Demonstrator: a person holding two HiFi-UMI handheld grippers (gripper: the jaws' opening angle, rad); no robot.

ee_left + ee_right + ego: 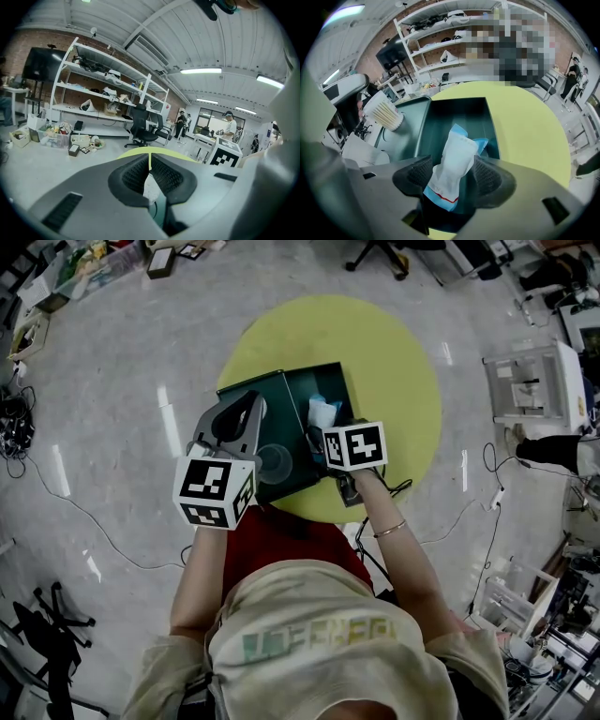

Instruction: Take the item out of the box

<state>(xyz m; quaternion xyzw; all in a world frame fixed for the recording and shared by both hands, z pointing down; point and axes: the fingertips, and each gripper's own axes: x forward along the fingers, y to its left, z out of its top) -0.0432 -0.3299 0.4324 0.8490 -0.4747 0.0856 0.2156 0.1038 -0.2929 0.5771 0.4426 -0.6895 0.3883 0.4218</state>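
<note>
1. Left tool (pixel 247 407): at 9 o'clock of the box (pixel 281 381), over the open lid (pixel 292 486). In the left gripper view its pads (pixel 164 176) sit narrow, practically together. I can't confirm whether they nip the lid edge.
2. Right tool (pixel 452 176): pointing steeply down into the box from 3 o'clock, jaws wide apart. Pouch (pixel 454 159) stands between the pads, but they're not squeezing it.
3. Pouch: white, blue ends, thin red line near the bottom. It's still inside the box, upright and leaning towards 1 o'clock, with the top poking above the rim in the head view.
4. Ribbed cup of sticks (pixel 384 112): lying on the lid side, at 10 o'clock from the pouch.
5. Box: dark green, sitting on the round yellow bench (pixel 394 362), near its 6 o'clock edge.
6. Far: white shelving (pixel 108 89) and an office chair (pixel 143 126) against the brick wall, at 12 o'clock in the left gripper view.
</note>
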